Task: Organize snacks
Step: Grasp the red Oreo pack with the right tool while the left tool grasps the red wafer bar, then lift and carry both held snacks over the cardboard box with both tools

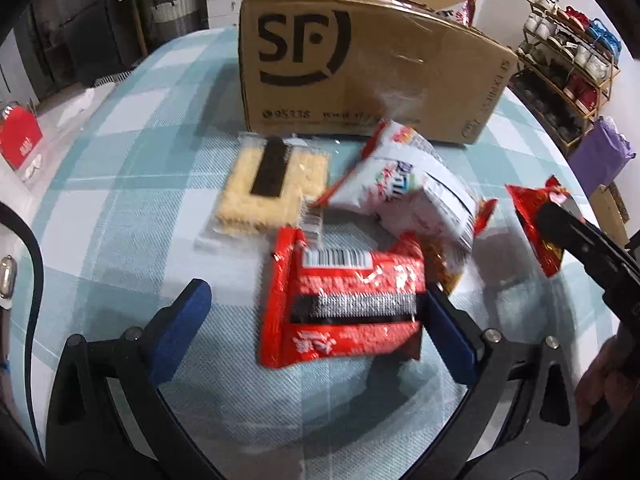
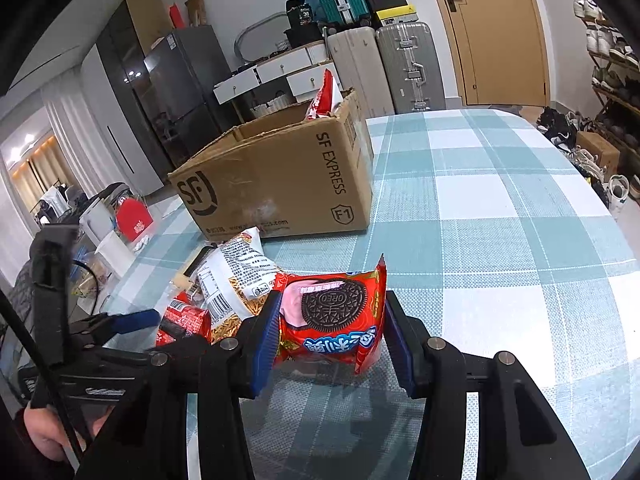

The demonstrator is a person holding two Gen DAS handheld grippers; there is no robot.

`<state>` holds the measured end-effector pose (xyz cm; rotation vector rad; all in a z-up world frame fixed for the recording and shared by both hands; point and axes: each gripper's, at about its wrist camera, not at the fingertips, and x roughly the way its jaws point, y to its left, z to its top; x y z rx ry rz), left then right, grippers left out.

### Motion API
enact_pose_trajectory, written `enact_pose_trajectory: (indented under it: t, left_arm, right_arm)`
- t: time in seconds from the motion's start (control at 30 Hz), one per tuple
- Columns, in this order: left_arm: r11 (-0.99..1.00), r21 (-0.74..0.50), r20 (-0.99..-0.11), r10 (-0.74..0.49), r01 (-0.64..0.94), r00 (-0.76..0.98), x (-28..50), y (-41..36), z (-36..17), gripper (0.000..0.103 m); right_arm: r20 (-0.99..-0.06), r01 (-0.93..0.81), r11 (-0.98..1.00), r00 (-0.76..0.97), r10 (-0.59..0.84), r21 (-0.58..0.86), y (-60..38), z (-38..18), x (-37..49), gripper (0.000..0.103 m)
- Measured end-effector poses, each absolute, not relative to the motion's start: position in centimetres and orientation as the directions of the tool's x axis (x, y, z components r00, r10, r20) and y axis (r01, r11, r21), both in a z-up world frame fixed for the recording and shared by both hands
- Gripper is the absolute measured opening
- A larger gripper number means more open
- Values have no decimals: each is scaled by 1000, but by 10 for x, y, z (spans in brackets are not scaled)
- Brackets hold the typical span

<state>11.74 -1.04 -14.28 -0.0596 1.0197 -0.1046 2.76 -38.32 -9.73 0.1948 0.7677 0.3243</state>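
Low in the frame, the right gripper (image 2: 328, 336) clamps a red Oreo packet (image 2: 332, 320) above the checked tablecloth (image 2: 500, 216). A cardboard box (image 2: 276, 184) sits centre-left, the left gripper (image 2: 132, 320) at lower left.

The cardboard box (image 1: 360, 68) stands at the back of the desk (image 1: 120, 184), 1 packet (image 2: 326, 96) poking up inside it. Before the box lie 3 snacks: noodle block (image 1: 272, 188) left, crinkled bag (image 1: 412, 188) right, wrapped packet (image 1: 348, 300) nearest, with the bag's edge overlapping it. The Oreo pack (image 2: 332, 320) sits right of them.
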Motion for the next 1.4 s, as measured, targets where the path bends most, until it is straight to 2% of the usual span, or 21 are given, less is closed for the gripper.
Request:
enact_pose_trajectory:
  t: [0.03,0.1,0.17,0.2,0.33,0.43,0.67,1.0,1.23,1.4]
  left_arm:
    - [992,-111,-850,-125,58,512,119,-10,-143,101]
    - [991,-119,-842,-135,65,523,119,-10,-139,92]
    - [990,-115,-832,-141,81,536,118,-10,-136,70]
    - [989,-111,-826,-146,98,544,117,-10,-134,63]
    - [986,-104,-820,-161,134,549,112,-9,-131,47]
    - [978,-149,-813,-205,146,544,106,-1,-132,46]
    - [976,-122,-790,-206,181,578,94,-7,-121,46]
    - [975,-150,-776,-218,164,592,86,8,-112,46]
    - [974,-163,-741,-224,155,632,75,23,-88,46]
    - [968,-186,-698,-252,169,670,65,32,-60,46]
  right_arm:
    - [-649,-215,932,672,358,292,-384,-98,28,49]
    - [-646,-211,931,673,360,299,-385,-98,27,49]
    - [-644,-208,929,674,363,306,-387,-98,27,49]
    - [-643,-208,929,674,364,307,-387,-98,27,49]
    - [-641,-207,928,676,364,309,-387,-97,27,49]
    - [-637,-207,928,680,363,308,-388,-97,26,49]
    - [-637,-207,935,688,348,287,-385,-96,24,49]
    - [-637,-195,935,689,346,297,-388,-97,25,49]
    - [-599,-218,934,720,350,283,-388,-91,17,49]
    - [-601,-221,916,699,388,334,-387,-84,13,49]
